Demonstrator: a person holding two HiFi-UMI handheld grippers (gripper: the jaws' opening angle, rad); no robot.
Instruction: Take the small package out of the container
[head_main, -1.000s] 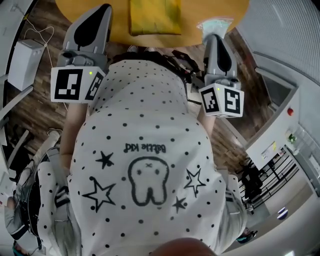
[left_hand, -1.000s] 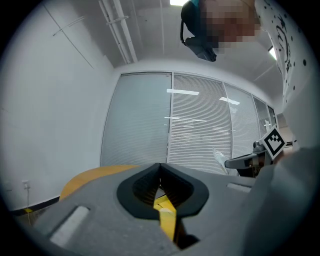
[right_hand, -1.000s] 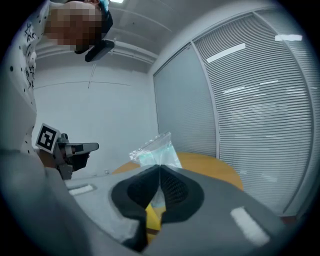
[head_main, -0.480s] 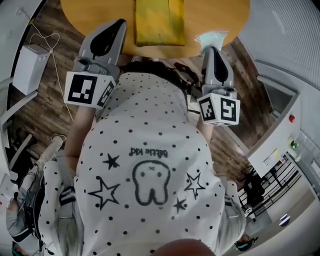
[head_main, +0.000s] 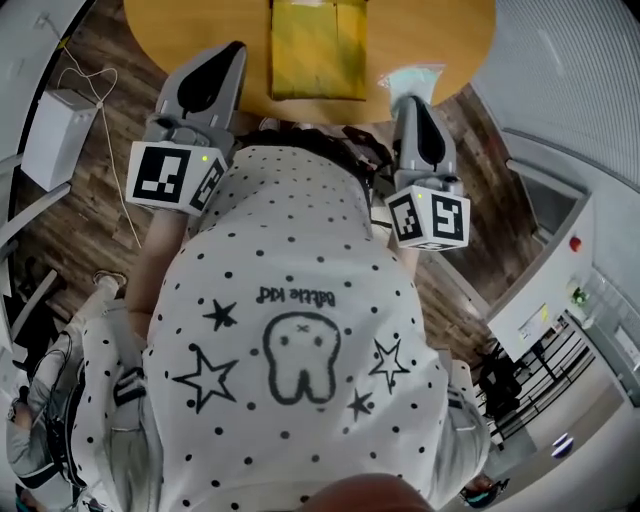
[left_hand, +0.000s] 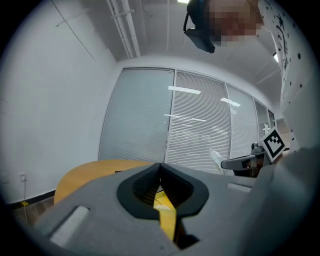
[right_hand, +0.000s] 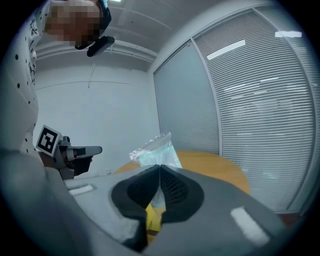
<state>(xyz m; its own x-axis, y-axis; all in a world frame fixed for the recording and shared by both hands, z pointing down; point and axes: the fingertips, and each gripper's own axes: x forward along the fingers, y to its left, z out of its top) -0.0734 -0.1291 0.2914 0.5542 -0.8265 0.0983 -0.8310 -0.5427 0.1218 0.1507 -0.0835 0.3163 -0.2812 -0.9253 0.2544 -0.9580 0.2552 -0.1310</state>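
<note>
A yellow flat container (head_main: 318, 50) lies on the round orange table (head_main: 440, 30) at the top of the head view. My right gripper (head_main: 410, 97) is shut on a small clear zip bag with pale green contents (head_main: 413, 78), held up at the table's near right edge, to the right of the container. In the right gripper view, the bag (right_hand: 155, 150) sticks up from the closed tips of the right gripper (right_hand: 160, 167). My left gripper (head_main: 232, 52) hovers at the table's near left edge, apart from the container. Its tips (left_hand: 160, 166) meet, with nothing between them.
The person's white dotted shirt (head_main: 290, 330) fills the middle of the head view. A white box with a cable (head_main: 58, 135) sits on the wooden floor at left. A grey cabinet (head_main: 545, 300) stands at right. Blinds and glass walls (left_hand: 200, 125) lie beyond the table.
The head view has shifted a little, showing more of the table and container. Both grippers keep roughly their places, and the bag stays in the right gripper.
</note>
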